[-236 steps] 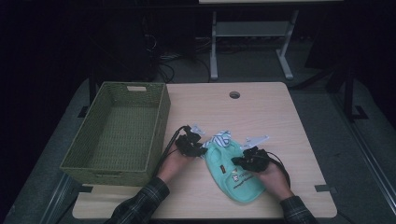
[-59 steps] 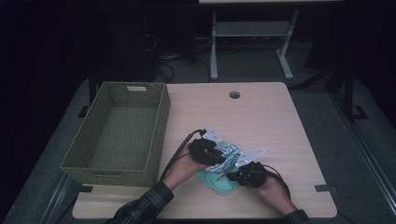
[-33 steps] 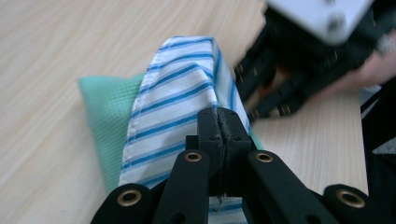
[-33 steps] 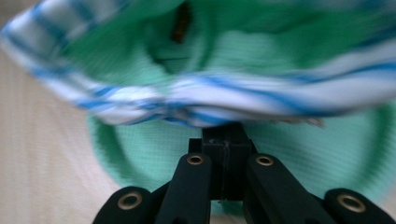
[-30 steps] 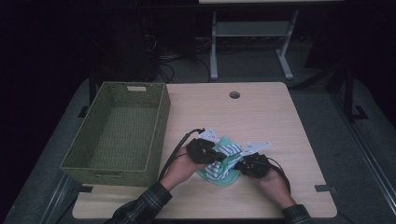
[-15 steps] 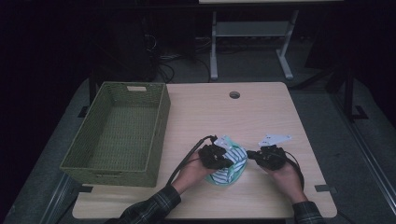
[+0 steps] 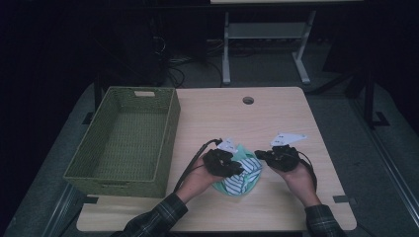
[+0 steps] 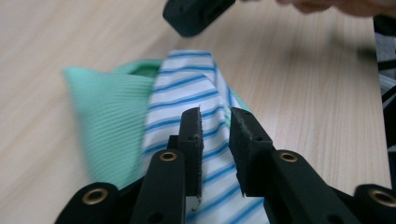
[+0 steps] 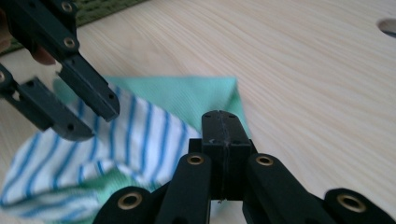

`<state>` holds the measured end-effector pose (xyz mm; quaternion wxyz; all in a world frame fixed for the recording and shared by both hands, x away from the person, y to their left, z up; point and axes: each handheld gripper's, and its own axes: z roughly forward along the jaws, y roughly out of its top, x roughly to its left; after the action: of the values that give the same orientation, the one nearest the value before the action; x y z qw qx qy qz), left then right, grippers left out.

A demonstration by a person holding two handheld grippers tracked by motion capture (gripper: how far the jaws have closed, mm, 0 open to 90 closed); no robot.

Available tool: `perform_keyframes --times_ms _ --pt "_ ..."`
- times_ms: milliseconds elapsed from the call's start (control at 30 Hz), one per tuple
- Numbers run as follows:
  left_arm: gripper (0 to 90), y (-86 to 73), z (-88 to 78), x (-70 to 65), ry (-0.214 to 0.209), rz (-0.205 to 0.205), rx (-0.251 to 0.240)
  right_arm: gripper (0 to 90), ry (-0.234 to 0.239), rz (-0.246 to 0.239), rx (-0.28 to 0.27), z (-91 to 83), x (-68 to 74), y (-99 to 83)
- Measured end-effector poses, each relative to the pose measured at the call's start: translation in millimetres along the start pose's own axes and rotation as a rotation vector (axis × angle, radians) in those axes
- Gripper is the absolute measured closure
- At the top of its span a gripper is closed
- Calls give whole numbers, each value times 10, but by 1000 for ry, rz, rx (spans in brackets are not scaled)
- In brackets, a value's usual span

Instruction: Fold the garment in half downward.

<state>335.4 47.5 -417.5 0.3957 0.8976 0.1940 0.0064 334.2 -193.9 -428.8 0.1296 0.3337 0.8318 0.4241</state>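
**Fold laid down, left claw letting go**

The cloth [image 7: 238, 177] lies bunched on the table [image 7: 276, 113], near the front edge and between the two hands, green with a blue-striped layer folded over the top. The step in hand looks like the end of a fold: the left gripper [image 8: 215, 122] hovers over the striped layer, its jaws have just been opening and now stand a narrow gap apart, with cloth below them but nothing pinched. The right gripper [image 9: 223, 122] sits just beside the cloth's green corner, jaws pressed together and empty.

Next, I judge, the bundle needs a fresh grip on a firm edge, either to fold again or to carry it to the basket [image 7: 123, 138], which stands well to the left.
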Motion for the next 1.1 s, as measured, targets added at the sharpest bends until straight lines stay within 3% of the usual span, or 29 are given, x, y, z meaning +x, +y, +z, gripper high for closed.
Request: perform_keyframes --times_ms 167,333,433,567,767,900,1000,1100 --pt "895 -57 -178 111 49 -30 8 897 35 -16 -1 162 59 125" --pt "896 -161 -278 173 89 -58 12 898 67 -28 8 346 87 227" --pt "896 -236 -261 191 99 -79 19 898 78 -30 15 459 105 279" --pt "895 -301 -182 232 106 -79 67 898 88 -29 38 602 78 310" --pt "895 -352 -111 259 114 -93 111 898 84 -12 102 817 27 216" --pt "896 -391 -31 261 127 -75 180 898 98 7 110 865 -2 158" --pt "896 -391 -26 254 133 -61 182 898 93 -14 116 857 2 164" --pt "895 -379 -82 231 124 -74 144 898 91 -6 101 804 7 175"
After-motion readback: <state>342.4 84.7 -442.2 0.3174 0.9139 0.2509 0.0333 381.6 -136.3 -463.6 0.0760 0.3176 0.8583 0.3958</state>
